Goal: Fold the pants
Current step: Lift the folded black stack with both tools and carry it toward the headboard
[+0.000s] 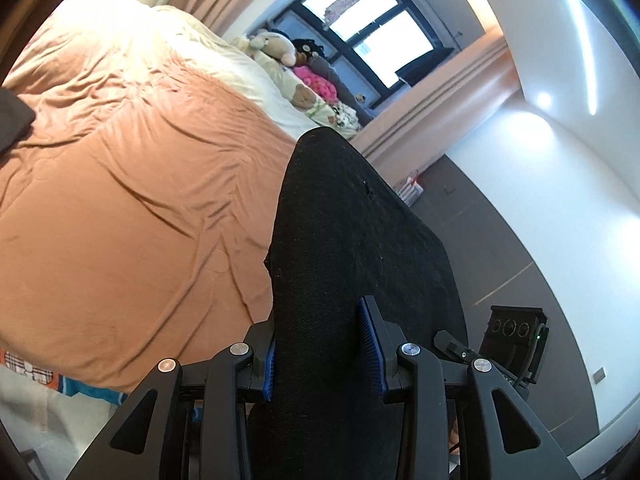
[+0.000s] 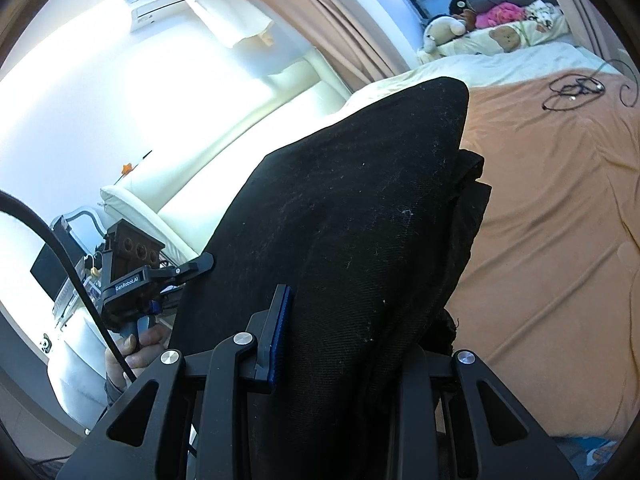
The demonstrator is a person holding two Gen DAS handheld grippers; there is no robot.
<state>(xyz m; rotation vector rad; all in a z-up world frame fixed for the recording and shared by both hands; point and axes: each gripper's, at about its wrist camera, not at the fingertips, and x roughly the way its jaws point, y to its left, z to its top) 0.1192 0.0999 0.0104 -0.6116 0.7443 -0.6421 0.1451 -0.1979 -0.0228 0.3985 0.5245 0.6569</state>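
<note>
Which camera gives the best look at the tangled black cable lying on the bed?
The right wrist view: the black cable lies in loose loops on the orange bedspread, near the white sheet. The left wrist view does not show it at all.

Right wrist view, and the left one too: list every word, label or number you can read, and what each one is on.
"GenRobot.AI": white lettering on the black body of the left gripper, seen in the right wrist view.
Label on the wall air conditioner: dark marks, too small and washed out to read.
Left wrist view: no readable text; the other gripper shows none, nor do the black pants.
</note>
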